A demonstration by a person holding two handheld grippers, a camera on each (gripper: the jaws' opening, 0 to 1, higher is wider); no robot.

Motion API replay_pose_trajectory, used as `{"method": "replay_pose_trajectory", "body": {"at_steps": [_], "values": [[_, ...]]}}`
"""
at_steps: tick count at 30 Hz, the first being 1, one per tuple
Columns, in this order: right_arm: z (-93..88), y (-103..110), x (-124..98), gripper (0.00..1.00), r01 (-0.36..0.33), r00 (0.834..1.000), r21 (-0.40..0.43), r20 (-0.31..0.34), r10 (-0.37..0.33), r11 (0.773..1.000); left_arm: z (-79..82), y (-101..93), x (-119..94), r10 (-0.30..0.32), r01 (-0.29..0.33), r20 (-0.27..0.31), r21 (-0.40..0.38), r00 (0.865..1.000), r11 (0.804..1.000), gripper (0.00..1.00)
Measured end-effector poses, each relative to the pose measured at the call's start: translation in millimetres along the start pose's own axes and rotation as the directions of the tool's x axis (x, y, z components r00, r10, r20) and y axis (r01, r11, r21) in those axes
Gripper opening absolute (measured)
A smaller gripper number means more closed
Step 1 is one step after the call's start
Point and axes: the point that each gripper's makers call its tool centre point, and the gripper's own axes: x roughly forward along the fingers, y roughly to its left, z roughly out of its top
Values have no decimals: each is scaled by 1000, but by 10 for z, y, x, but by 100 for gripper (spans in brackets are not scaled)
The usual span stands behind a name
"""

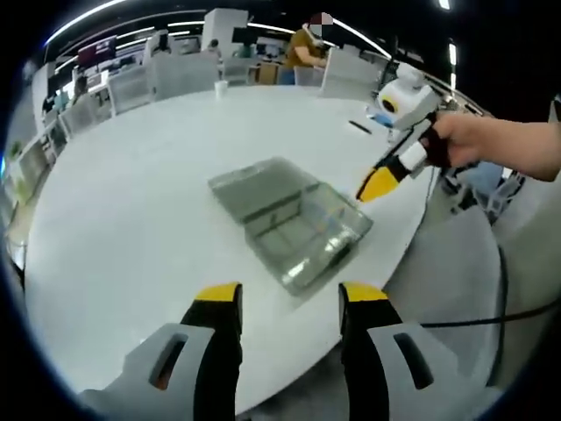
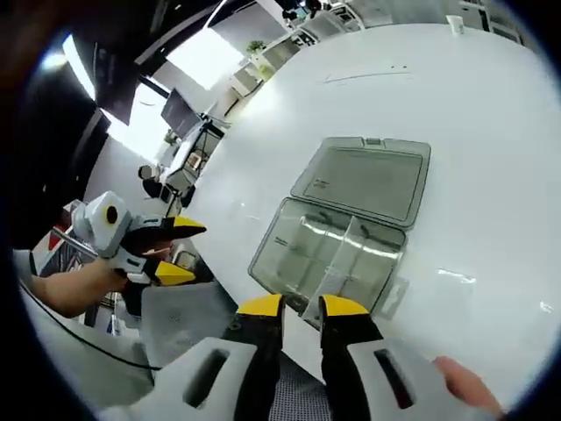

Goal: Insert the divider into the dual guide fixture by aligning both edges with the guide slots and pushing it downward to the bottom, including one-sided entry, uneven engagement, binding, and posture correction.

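A clear plastic box (image 1: 289,219) lies on the round white table (image 1: 131,202) with its lid folded flat open; inside, upright clear ribs form guide slots (image 2: 337,246). My left gripper (image 1: 291,296) is open over the near table edge, short of the box, with nothing between its fingers. A hand holds my right gripper (image 1: 372,187) just right of the box, jaws drawn together. In the right gripper view its jaws (image 2: 302,307) stand close, with a thin clear divider (image 2: 323,282) faintly visible between them at the box's near edge. The open left gripper (image 2: 182,252) is at the left.
The table edge (image 1: 412,254) runs close behind the box, with floor beyond. A white cup (image 1: 221,86) and a dark pen (image 1: 359,127) lie at the far side. Chairs and a seated person (image 1: 302,53) ring the table. A black cable (image 1: 491,316) trails at right.
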Motion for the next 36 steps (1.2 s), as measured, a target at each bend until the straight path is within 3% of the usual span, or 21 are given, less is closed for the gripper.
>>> {"method": "replay_pose_trajectory", "body": {"at_steps": [12,22,28,36], "values": [[31,22,-80,14,8,997,-198,73,7,980,9,-9,9,0,0,-16,7,1000,1000,42],[127,38,-199,11,7,987,-239,156,31,971,16,-52,10,-9,9,-15,4,1000,1000,43],[138,134,-230,14,-8,982,-320,176,68,947,-16,-60,-17,-6,6,-20,2,1000,1000,43],[137,203,-234,15,37,981,-406,188,43,913,-23,-63,-17,-3,3,-24,4,1000,1000,43]]}}
